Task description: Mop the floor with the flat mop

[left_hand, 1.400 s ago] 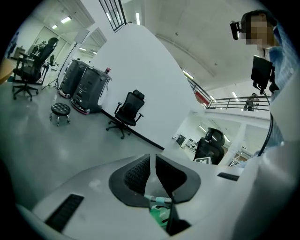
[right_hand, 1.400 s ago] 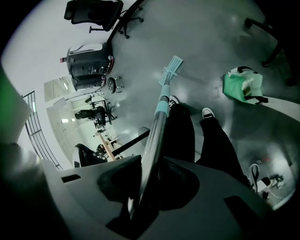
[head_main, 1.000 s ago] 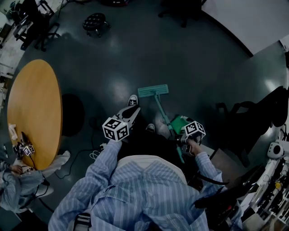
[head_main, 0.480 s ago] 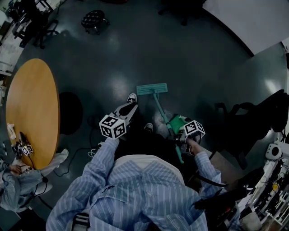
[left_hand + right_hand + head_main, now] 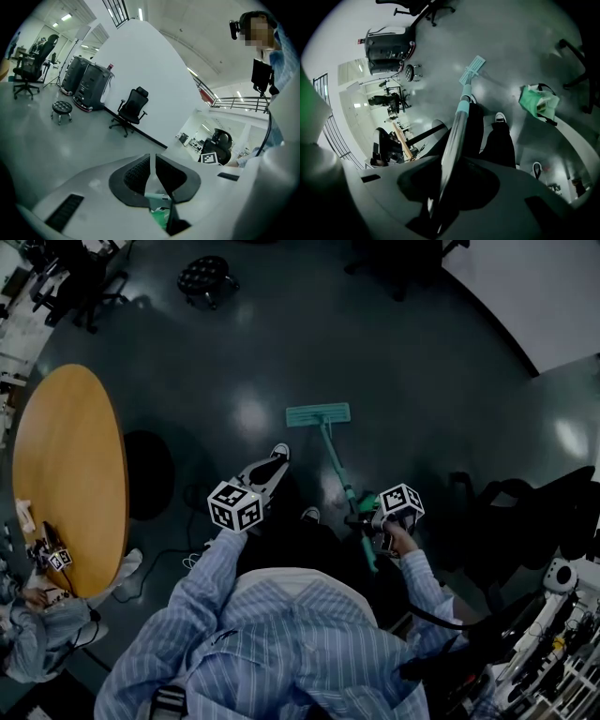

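Observation:
The flat mop has a teal head (image 5: 319, 414) lying flat on the dark floor ahead of my feet, and its handle (image 5: 337, 470) slopes back to my right gripper (image 5: 364, 519). In the right gripper view the metal handle (image 5: 457, 124) runs out between the jaws to the mop head (image 5: 472, 69), and the right gripper (image 5: 443, 187) is shut on it. My left gripper (image 5: 272, 465) hangs over my left shoe, apart from the mop. In its own view the left gripper (image 5: 152, 171) has its pads almost touching with nothing held between them.
A round wooden table (image 5: 66, 474) stands at the left, with another person (image 5: 37, 624) seated by it. A black stool (image 5: 208, 276) is at the far side, and dark office chairs (image 5: 525, 512) at the right. A green bag (image 5: 539, 103) lies near my shoes. A cable (image 5: 202, 559) trails on the floor.
The mop head sits slightly farther from my feet and the handle looks steeper. The green bag beside the right gripper no longer shows in the head view. The left gripper has barely moved.

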A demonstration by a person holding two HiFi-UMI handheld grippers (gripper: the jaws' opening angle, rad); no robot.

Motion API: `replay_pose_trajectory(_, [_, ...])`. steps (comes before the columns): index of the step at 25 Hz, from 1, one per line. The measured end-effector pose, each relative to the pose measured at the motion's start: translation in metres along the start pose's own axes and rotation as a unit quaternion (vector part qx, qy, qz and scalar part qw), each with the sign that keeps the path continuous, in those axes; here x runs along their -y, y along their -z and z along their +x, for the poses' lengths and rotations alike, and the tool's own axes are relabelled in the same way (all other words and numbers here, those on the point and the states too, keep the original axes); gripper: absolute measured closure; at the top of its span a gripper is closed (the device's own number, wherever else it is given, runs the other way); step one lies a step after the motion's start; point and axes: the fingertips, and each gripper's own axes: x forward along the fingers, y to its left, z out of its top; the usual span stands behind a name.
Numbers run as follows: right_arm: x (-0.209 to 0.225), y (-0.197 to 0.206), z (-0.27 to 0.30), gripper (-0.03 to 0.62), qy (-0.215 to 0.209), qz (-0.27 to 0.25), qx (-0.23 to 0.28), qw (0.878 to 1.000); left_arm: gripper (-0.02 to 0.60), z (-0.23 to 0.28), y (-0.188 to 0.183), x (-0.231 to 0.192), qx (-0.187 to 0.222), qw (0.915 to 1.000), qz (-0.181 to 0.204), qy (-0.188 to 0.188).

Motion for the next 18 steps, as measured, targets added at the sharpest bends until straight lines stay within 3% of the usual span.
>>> replay_pose_trajectory(10, [-0.081,-0.111,0.011,0.482,0.008,-0.006,-0.005,1.0,0.541,0.037,-0.07,-0.077,0.002,1.0,-0.001,-0.004])
replay_pose_trajectory(18, [-0.161,-0.22,0.031,0.482,0.011,-0.018,-0.002,1.0,0.541,0.063,-0.103,-0.141,-0.02,0.9998,-0.006,0.001])
